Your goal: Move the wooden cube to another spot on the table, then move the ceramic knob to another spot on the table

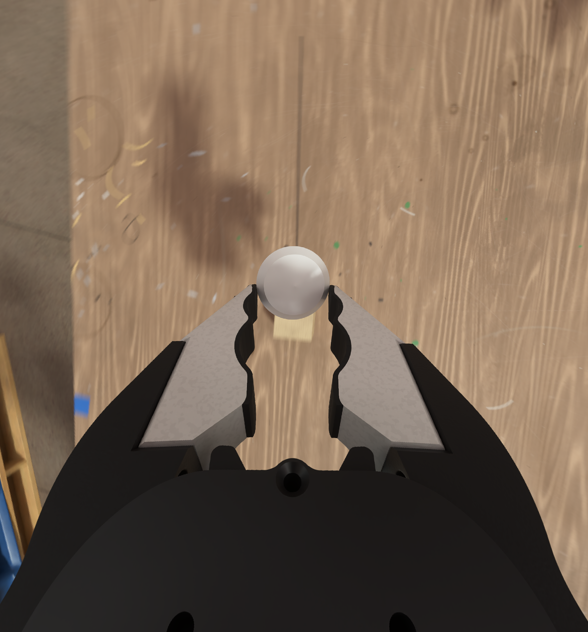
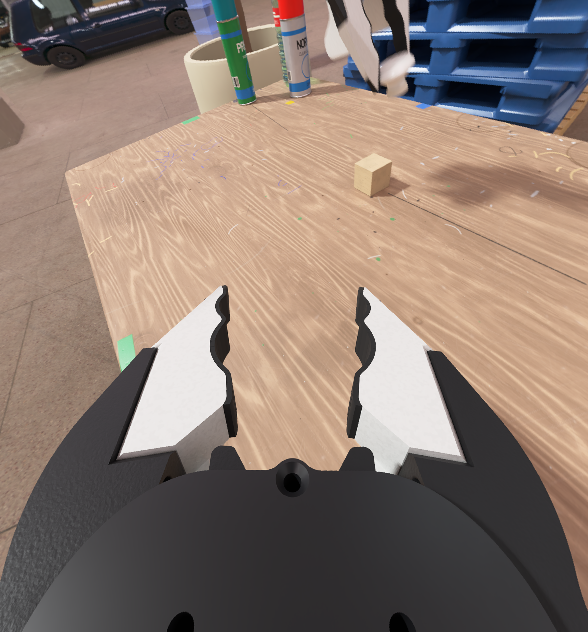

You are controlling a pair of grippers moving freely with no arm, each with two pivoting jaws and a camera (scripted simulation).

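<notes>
The left gripper [image 1: 293, 290] points straight down at the table [image 1: 456, 239] and grips the ceramic knob [image 1: 293, 282] at its very fingertips, one pad on each side of the round white head. The knob is lifted, not resting on the wood. Directly under it, between the fingers and partly hidden by the knob, lies the wooden cube [image 1: 293, 328], so I judge the knob must travel sideways before it goes down, otherwise it lands on the cube. The table's left edge is near in this view. The right gripper [image 2: 292, 290] has its jaws spread wide with nothing between them, low over the near-left corner, well apart from the cube [image 2: 372, 173]. Only the right wrist view shows the cube complete, standing toward the far right of the table, and the spray cans [image 2: 297, 51] at the far edge.
</notes>
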